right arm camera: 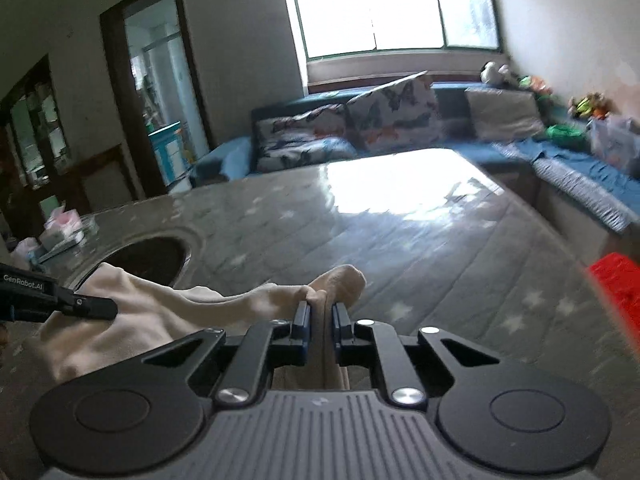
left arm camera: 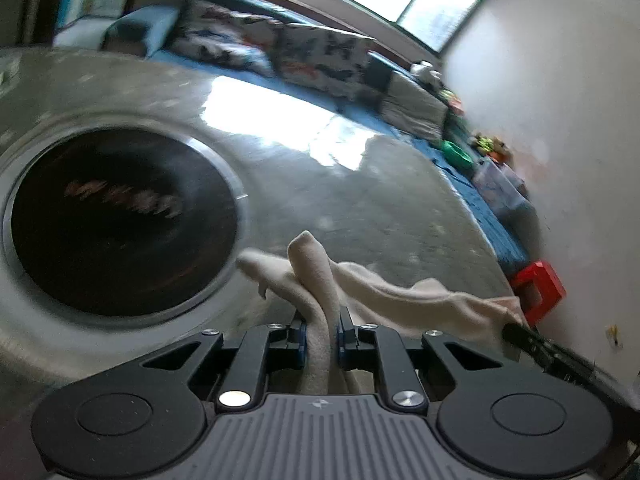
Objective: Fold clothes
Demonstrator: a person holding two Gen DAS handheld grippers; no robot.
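I am holding a cream garment [left arm camera: 400, 288] stretched between both grippers, just above the grey star-patterned table [right arm camera: 440, 248]. My left gripper [left arm camera: 322, 330] is pinching a bunched fold of it, the jaws closed down to the thickness of the cloth, with a rounded hump of fabric sticking up past the fingertips. My right gripper [right arm camera: 321, 322] is clamping another fold the same way, jaws nearly together with cloth filling the gap. From the right wrist view the garment [right arm camera: 160, 304] is sagging off to the left toward the other gripper [right arm camera: 86, 306], which is biting its edge.

A dark round recess [left arm camera: 120, 216] is sitting in the tabletop just beyond the cloth; what is in it I cannot tell through the blur. Behind the table a blue sofa [right arm camera: 560, 160] is carrying patterned cushions [right arm camera: 392, 116], a clear plastic bin [right arm camera: 612, 140] with contents too blurred to name, and a green bowl-like thing [left arm camera: 456, 152]. A red stool [left arm camera: 538, 290] is standing beside the table.
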